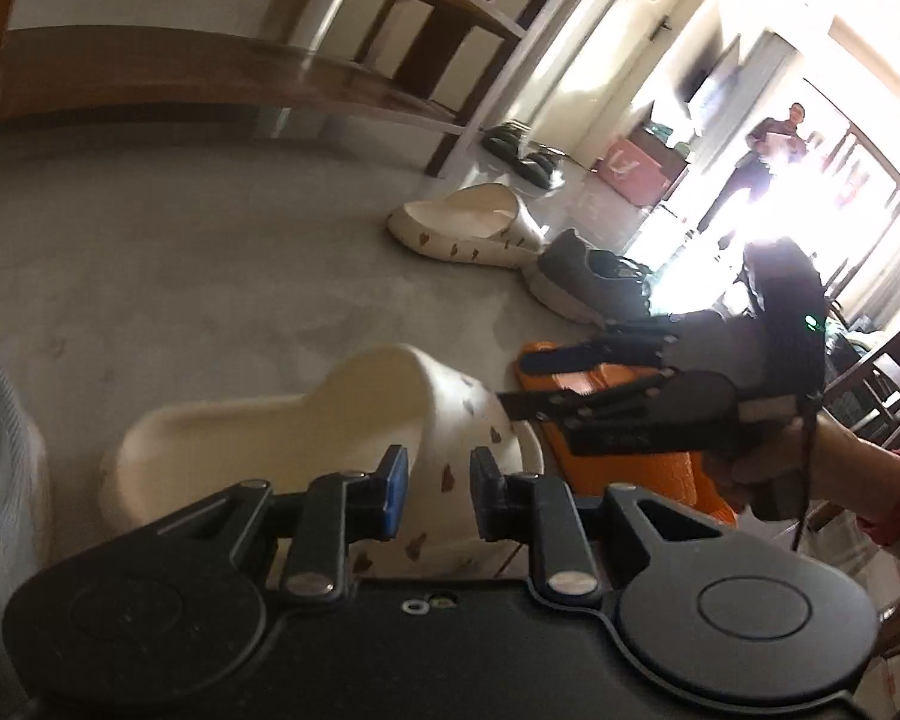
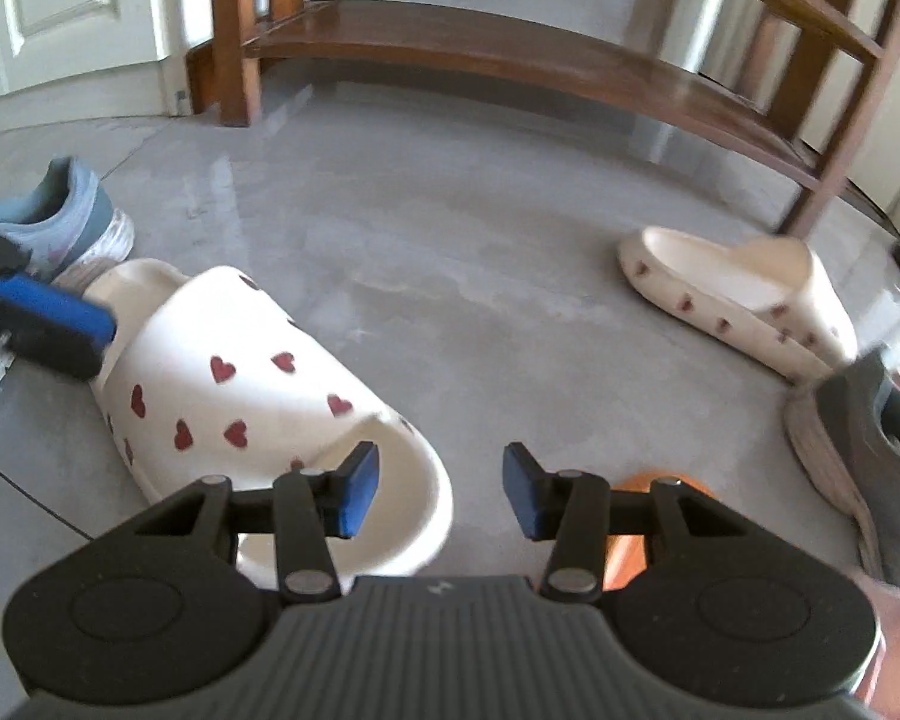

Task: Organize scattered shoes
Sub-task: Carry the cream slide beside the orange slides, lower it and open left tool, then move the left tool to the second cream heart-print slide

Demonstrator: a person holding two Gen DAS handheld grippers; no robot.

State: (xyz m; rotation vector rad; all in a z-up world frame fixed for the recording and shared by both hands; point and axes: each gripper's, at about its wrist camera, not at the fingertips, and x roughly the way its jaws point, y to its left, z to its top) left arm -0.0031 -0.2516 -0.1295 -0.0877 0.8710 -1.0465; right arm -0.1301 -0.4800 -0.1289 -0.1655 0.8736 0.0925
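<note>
A cream slide with red hearts (image 2: 258,384) lies on the grey floor; it also shows in the left wrist view (image 1: 306,438). My left gripper (image 1: 438,489) is open, its jaws astride the slide's strap without gripping; its blue fingertips (image 2: 54,309) show at the slide's heel in the right wrist view. The matching slide (image 2: 738,294) lies further right near the wooden shoe rack (image 2: 510,54), and in the left wrist view (image 1: 468,222). My right gripper (image 2: 441,495) is open and empty, above the floor by the slide's toe; it also shows in the left wrist view (image 1: 516,390).
An orange slipper (image 1: 618,456) lies under the right gripper. A dark sneaker (image 1: 588,282) and a grey-blue sneaker (image 2: 60,216) lie on the floor. Green slippers (image 1: 522,150) sit by the rack. A person (image 1: 768,162) stands far off. A white door (image 2: 60,12) is left.
</note>
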